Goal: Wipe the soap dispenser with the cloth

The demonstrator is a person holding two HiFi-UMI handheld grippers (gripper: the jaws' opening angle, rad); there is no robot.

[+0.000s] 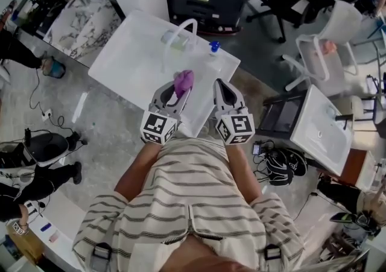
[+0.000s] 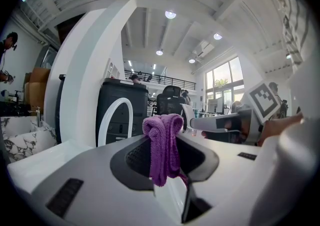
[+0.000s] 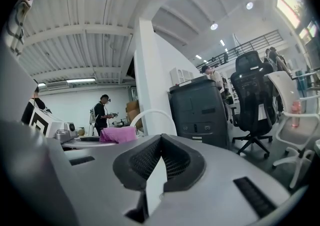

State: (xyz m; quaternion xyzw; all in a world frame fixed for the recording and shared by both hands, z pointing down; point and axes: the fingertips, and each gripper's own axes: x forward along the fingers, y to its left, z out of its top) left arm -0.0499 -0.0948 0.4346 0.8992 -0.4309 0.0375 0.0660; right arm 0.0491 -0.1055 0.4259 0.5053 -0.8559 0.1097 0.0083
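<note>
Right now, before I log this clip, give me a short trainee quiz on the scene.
1. The cloth is held by: A) the left gripper; B) the right gripper; C) neither.
2. True or false: the right gripper's jaws are shut on nothing.
3. Which colour tops the dispenser?

Key: 1 A. 2 true. 3 blue.
</note>
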